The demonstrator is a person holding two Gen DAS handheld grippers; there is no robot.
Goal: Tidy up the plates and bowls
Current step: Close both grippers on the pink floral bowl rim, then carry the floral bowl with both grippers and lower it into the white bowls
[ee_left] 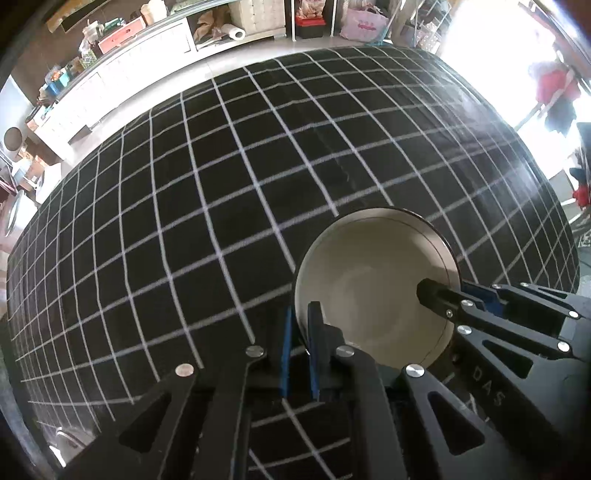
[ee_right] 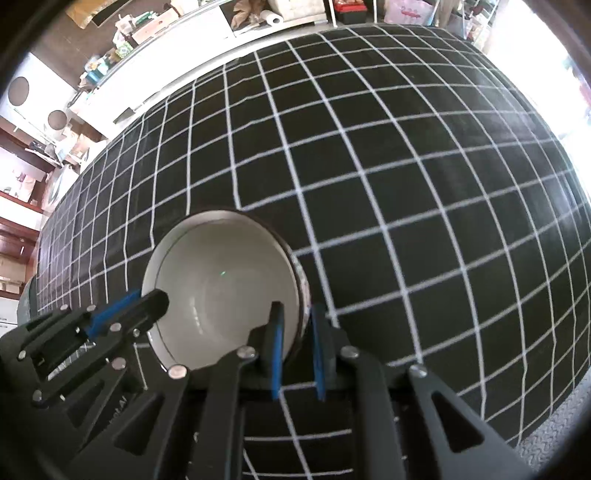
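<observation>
A white bowl with a dark outside [ee_left: 373, 280] [ee_right: 221, 288] sits above the black checked tablecloth [ee_left: 221, 184] [ee_right: 406, 184]. My left gripper [ee_left: 300, 325] straddles the bowl's left rim, one finger inside and one outside, closed on the wall. My right gripper [ee_right: 297, 328] does the same on the bowl's right rim. Each gripper shows in the other's view: the right one [ee_left: 439, 295] over the bowl's right rim, the left one [ee_right: 147, 302] over its left rim.
The tablecloth covers a large table whose far edge [ee_left: 332, 51] meets a pale floor. Shelves and cluttered cabinets [ee_left: 129, 33] stand beyond. A bright window [ee_left: 517, 74] is at the right.
</observation>
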